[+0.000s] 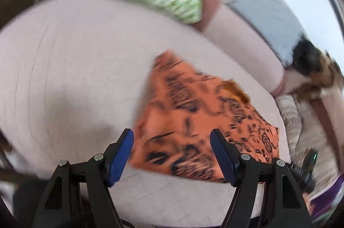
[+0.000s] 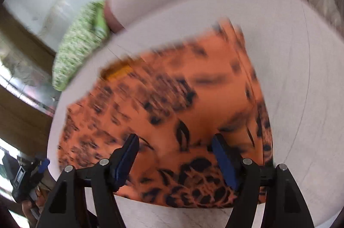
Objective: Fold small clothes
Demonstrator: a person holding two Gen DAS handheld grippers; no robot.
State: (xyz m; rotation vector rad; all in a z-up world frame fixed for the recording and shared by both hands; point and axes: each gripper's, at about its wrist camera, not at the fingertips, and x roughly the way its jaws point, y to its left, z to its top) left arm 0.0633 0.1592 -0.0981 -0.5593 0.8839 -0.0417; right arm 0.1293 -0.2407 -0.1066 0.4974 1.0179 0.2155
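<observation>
On the pale round table [image 2: 301, 68] the orange black-patterned garment [image 2: 172, 86] lies part-folded, and both the left gripper [image 1: 172, 141] and right gripper [image 2: 175, 146] hover over it spread and empty — a fold looks just laid, so next comes pinching an edge for another.

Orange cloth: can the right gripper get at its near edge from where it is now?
Probably yes. The right gripper hangs open right over the orange cloth, whose near edge lies just below the fingers on the pale table. Nothing sits between them, though the picture is blurred.
</observation>
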